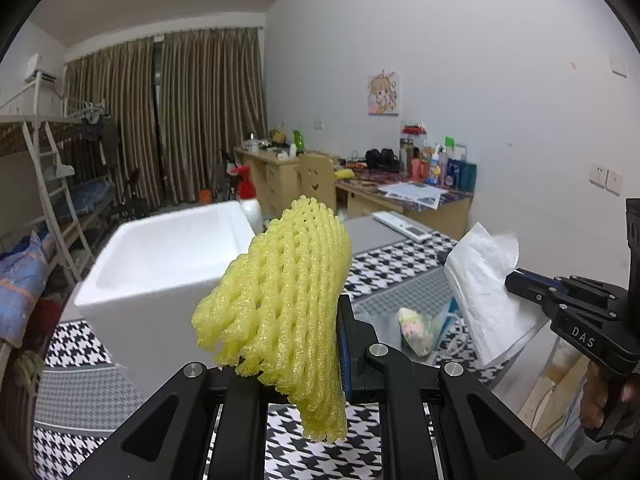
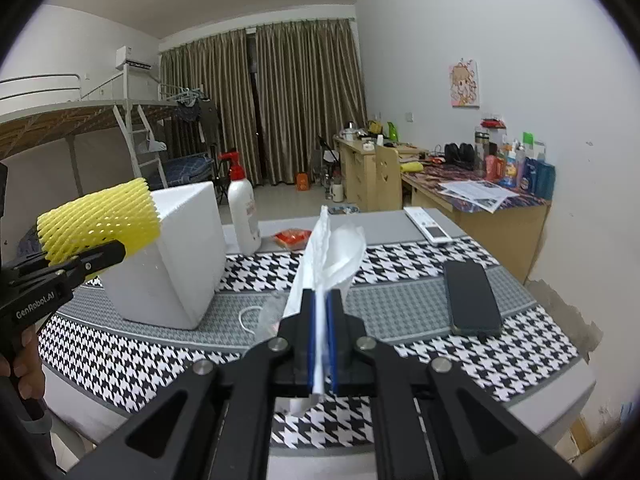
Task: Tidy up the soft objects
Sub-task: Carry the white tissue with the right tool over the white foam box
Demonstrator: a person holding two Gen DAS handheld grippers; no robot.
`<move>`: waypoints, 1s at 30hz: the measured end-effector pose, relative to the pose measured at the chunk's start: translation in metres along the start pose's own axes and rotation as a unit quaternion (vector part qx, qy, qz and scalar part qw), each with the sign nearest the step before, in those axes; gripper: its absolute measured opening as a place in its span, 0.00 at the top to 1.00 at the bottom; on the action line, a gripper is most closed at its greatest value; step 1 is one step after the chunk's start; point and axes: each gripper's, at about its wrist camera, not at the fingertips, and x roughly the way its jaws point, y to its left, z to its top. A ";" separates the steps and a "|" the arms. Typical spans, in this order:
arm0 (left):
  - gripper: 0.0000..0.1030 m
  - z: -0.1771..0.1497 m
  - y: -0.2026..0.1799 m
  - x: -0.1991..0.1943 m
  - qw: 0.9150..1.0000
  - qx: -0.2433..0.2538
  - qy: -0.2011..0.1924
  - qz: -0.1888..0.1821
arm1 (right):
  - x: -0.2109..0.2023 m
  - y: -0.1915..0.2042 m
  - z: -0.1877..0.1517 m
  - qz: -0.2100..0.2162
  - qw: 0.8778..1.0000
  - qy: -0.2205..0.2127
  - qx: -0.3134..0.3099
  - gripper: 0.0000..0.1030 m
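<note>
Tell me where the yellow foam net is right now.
The yellow foam net is clamped in the left claw, held above the houndstooth table just beside the white foam box, at far left in the right wrist view.

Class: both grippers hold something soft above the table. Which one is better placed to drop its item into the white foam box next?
Probably left. The left gripper, shut on the yellow foam net, is right beside the white foam box. The right gripper, clamping the white plastic bag, sits farther from it.
</note>
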 end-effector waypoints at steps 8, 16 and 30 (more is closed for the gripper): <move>0.87 0.016 0.012 -0.010 1.000 -0.003 -0.023 0.005 | 0.008 0.010 0.019 0.023 1.000 -0.015 -0.004 0.92; 0.87 0.028 0.023 -0.013 0.999 -0.007 -0.037 0.022 | 0.016 0.019 0.036 0.041 0.999 -0.029 -0.012 0.92; 0.87 0.042 0.043 -0.013 0.997 -0.014 -0.055 0.053 | 0.033 0.041 0.058 0.072 0.996 -0.039 -0.025 0.92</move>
